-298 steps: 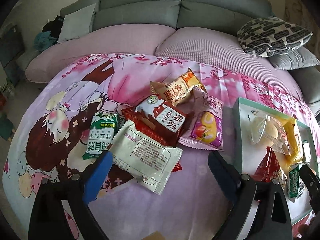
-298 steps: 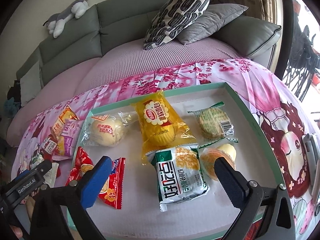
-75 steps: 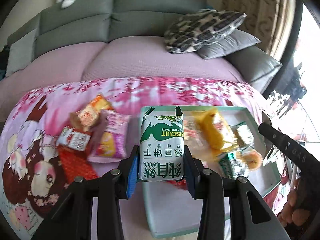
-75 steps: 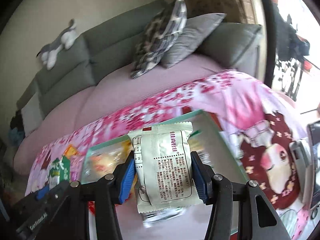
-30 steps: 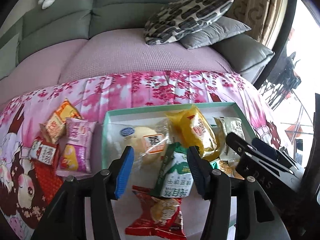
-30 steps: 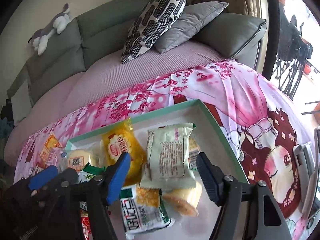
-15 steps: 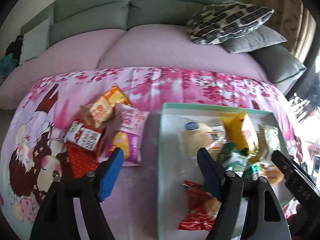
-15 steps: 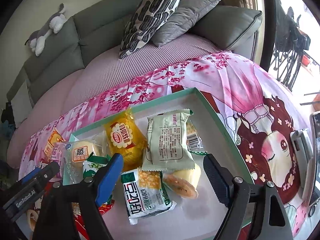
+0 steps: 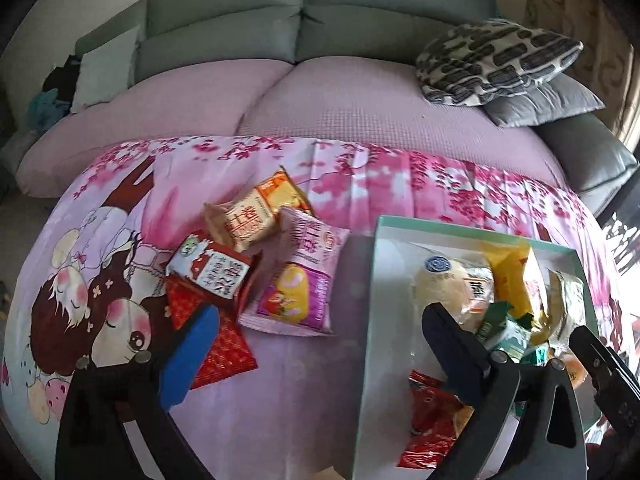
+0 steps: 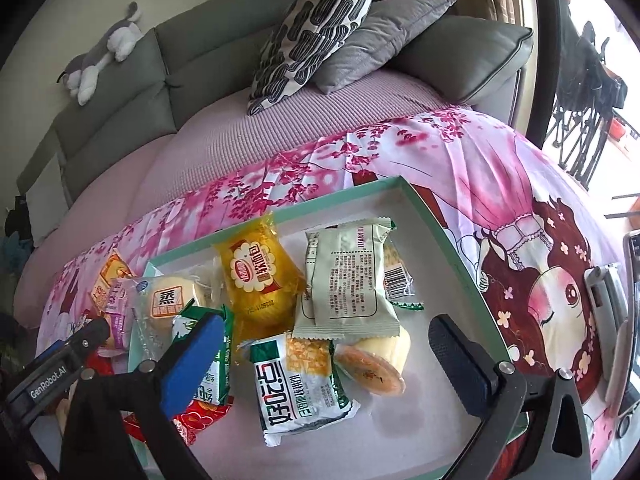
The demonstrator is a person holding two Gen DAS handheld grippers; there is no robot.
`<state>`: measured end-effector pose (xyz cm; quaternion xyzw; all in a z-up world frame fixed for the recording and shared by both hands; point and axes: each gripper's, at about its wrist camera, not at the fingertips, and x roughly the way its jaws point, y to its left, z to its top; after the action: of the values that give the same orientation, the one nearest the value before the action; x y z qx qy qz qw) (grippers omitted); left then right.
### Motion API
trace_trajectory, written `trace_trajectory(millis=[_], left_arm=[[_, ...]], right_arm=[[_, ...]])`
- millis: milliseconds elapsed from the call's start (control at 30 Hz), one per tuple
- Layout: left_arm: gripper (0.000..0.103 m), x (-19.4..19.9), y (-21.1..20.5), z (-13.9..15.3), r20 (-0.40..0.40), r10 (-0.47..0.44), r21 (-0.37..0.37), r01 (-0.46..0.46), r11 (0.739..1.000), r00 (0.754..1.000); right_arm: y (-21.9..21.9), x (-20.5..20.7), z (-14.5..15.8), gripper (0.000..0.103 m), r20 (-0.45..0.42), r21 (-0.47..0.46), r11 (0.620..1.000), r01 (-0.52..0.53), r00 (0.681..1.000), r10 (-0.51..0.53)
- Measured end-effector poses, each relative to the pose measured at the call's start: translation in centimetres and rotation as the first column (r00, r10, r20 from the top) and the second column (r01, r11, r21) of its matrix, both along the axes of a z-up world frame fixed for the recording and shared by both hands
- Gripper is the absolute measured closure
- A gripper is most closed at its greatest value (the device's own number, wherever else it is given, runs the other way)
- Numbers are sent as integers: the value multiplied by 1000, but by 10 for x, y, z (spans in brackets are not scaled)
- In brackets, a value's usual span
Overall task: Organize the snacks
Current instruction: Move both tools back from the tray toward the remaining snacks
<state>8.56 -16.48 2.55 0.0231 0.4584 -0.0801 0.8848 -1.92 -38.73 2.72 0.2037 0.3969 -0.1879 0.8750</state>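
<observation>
Snack packets crowd a teal-rimmed tray (image 10: 440, 236), among them a yellow cake pack (image 10: 256, 276) and a pale green packet (image 10: 348, 280). Four more snacks (image 9: 256, 264) lie just beside it on a pink cartoon sheet (image 9: 360, 176) spread before a grey sofa (image 9: 304, 20). Left gripper (image 9: 316, 352) and right gripper (image 10: 324, 364) hover, jaws apart, apparently holding nothing.
</observation>
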Motion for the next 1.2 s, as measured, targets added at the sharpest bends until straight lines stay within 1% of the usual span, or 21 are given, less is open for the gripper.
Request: trace_trajectory(millis=[200, 267, 367, 467, 533, 667, 767, 933, 1033, 1200], left_arm=[[2, 3, 13, -3, -12, 33, -4, -33, 999, 999], [2, 3, 19, -3, -13, 45, -1, -45, 999, 999], [2, 6, 32, 2, -5, 76, -7, -76, 997, 997], [2, 9, 50, 6, 5, 114, 4, -114, 994, 994], [2, 12, 61, 8, 11, 133, 18, -133, 991, 991], [2, 17, 94, 8, 10, 206, 38, -206, 978, 979], [2, 19, 120, 8, 7, 268, 54, -268, 962, 964], [2, 17, 159, 12, 11, 350, 47, -350, 936, 937], [2, 15, 177, 14, 11, 383, 39, -383, 923, 924], [2, 14, 196, 13, 0, 400, 17, -400, 916, 916]], right_arm=[[3, 2, 1, 0, -4, 2, 1000, -3, 1000, 3], [5, 2, 5, 0, 3, -10, 1000, -7, 1000, 7], [15, 3, 16, 0, 38, -39, 999, -30, 999, 31], [27, 6, 25, 0, 75, -42, 997, -61, 995, 64], [39, 10, 29, 0, 95, -40, 994, -100, 990, 103], [64, 22, 30, 0, 97, -45, 985, -169, 980, 172], [85, 31, 30, 0, 103, -40, 975, -220, 969, 223], [119, 44, 26, 0, 121, -8, 955, -295, 948, 294], [137, 50, 23, 0, 126, 4, 945, -326, 938, 323], [166, 60, 18, 0, 127, -2, 931, -364, 924, 362]])
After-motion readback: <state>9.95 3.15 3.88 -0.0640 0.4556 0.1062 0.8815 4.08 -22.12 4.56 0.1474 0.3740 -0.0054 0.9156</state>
